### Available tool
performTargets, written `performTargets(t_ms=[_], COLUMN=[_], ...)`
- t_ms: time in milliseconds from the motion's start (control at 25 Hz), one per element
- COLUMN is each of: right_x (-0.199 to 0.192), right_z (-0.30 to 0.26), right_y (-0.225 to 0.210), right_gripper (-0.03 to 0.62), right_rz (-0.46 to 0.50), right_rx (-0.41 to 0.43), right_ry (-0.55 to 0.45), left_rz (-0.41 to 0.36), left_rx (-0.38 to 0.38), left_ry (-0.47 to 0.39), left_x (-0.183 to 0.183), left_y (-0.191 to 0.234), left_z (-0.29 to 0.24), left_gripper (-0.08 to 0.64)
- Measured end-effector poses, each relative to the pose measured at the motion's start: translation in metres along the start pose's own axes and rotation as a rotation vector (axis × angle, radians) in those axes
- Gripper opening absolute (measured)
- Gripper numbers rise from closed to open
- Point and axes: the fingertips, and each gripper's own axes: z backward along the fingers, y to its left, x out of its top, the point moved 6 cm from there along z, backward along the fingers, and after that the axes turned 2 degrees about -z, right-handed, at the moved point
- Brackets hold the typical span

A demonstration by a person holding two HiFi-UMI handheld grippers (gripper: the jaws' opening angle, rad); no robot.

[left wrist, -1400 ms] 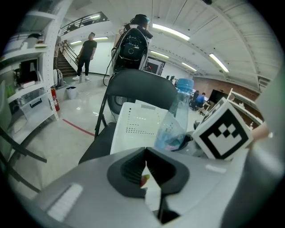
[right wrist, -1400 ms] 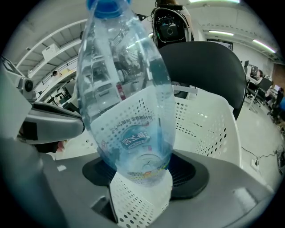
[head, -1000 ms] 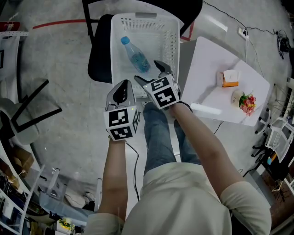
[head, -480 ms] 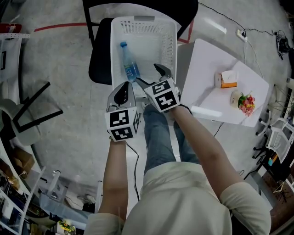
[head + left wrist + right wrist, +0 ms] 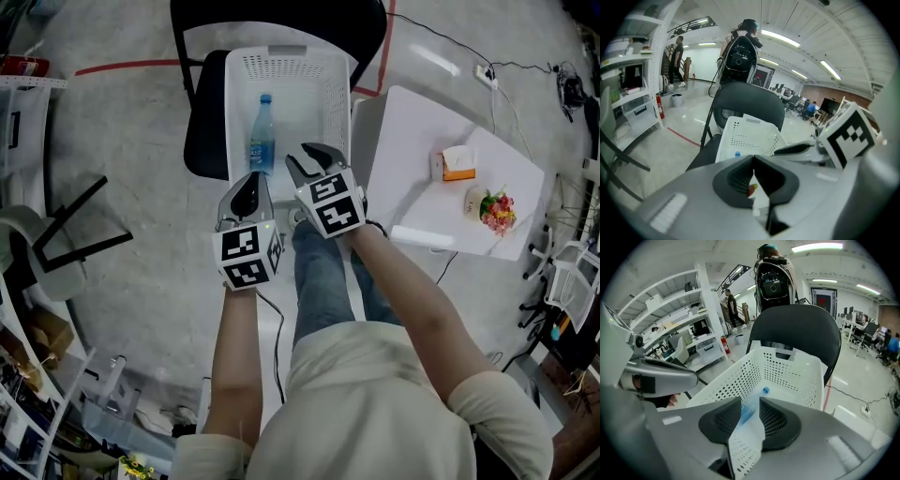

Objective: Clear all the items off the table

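A clear water bottle with a blue cap (image 5: 261, 141) lies in the white perforated basket (image 5: 232, 112) on a black chair (image 5: 202, 122). My right gripper (image 5: 309, 157) hovers over the basket's near rim. Its jaws have just been closing and stand a narrow gap apart with nothing held. Through that gap the right gripper view (image 5: 750, 413) shows the bottle (image 5: 765, 391) down in the basket (image 5: 787, 371). My left gripper (image 5: 246, 192) hangs just left of it, shut and empty (image 5: 753, 161). On the white table (image 5: 403, 141) remain an orange-and-white box (image 5: 457, 164), a small cup with flowers (image 5: 492, 208) and a white roll (image 5: 422, 234).
The table stands right of the basket, with cables on the floor behind it. A dark folded stand (image 5: 70, 234) lies on the floor at the left. Shelving with clutter fills the lower left corner. The person's legs (image 5: 323, 272) are below the grippers.
The right gripper's jaws have narrowed from wide open to a small gap. The bottle has settled toward the basket's left side. Both grippers have lifted slightly.
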Motion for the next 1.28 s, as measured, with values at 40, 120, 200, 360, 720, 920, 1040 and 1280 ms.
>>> performTargets(t_ms=[40, 120, 200, 360, 720, 920, 1040, 1280], right_x=[0.002, 0.005, 0.008, 0.014, 0.019, 0.016, 0.011, 0.004], right_z=[0.003, 0.011, 0.019, 0.04, 0.082, 0.103, 0.114, 0.136], right_y=[0.0, 0.0, 0.0, 0.002, 0.006, 0.011, 0.013, 0.013], right_gripper=[0.101, 0.053, 0.018, -0.001, -0.002, -0.002, -0.002, -0.002], right_rz=[-0.002, -0.005, -0.01, -0.018, -0.016, -0.02, -0.025, -0.032], right_rx=[-0.006, -0.018, -0.032, -0.044, -0.068, -0.077, -0.085, -0.105], right_ry=[-0.007, -0.019, -0.032, -0.065, -0.118, -0.134, -0.146, -0.168], left_rz=[0.0, -0.001, -0.004, -0.002, -0.032, -0.001, -0.009, -0.061], left_rx=[0.0, 0.0, -0.001, -0.008, -0.046, -0.081, -0.095, -0.127], left_ry=[-0.001, -0.001, -0.002, -0.009, -0.013, -0.031, -0.036, -0.029], left_x=[0.001, 0.003, 0.005, 0.01, 0.017, 0.02, 0.022, 0.025], left_y=[-0.001, -0.003, -0.006, -0.012, -0.031, -0.039, -0.045, -0.06], left_z=[0.002, 0.006, 0.011, 0.022, 0.044, 0.054, 0.06, 0.068], left_gripper=[0.009, 0.009, 0.009, 0.009, 0.009, 0.008, 0.008, 0.008])
